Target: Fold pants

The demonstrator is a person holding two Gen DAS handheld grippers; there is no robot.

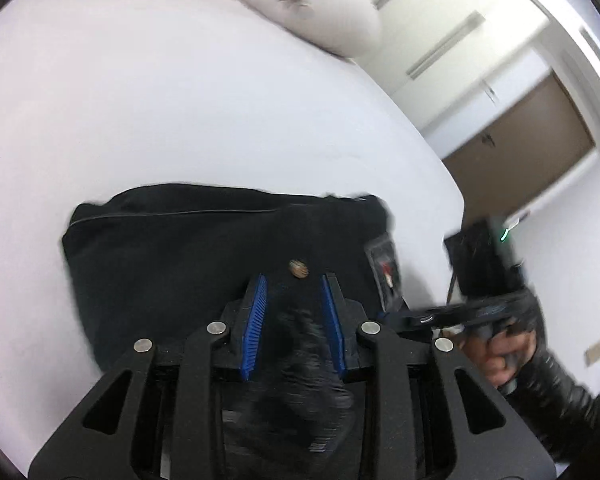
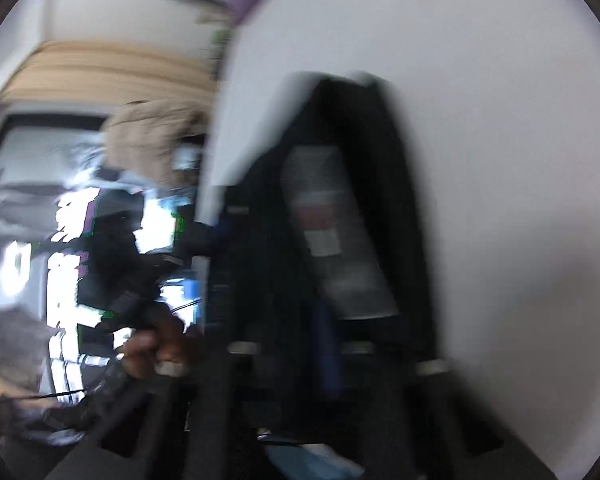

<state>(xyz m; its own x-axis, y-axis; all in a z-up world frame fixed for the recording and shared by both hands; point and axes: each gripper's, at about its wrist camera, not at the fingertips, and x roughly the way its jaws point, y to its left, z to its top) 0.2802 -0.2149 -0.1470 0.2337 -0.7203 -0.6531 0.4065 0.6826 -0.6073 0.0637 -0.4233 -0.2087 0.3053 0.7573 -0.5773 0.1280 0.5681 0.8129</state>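
Left gripper [image 1: 294, 312]: blue pads spread apart, black cloth bunched between them but not pinched.
Right gripper [image 2: 300, 344]: too smeared by blur to tell whether it grips.
Pants [image 1: 204, 248]: black, folded into a compact block on the white bed [image 1: 180, 112], button [image 1: 299, 269] just ahead of the pads.
Handling (judged): soft, limp, light; best taken at a doubled edge.
View difference: left view shows pillow [image 1: 324, 12] and door [image 1: 528, 128]; right view shows a pale label [image 2: 336, 236] on the cloth.

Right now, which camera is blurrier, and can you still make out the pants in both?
Right wrist view: heavy motion smear, the pants only a dark streak. Left wrist view: mostly sharp, pants and button clear, slight blur at the right edge; fisheye bends the bed in both.
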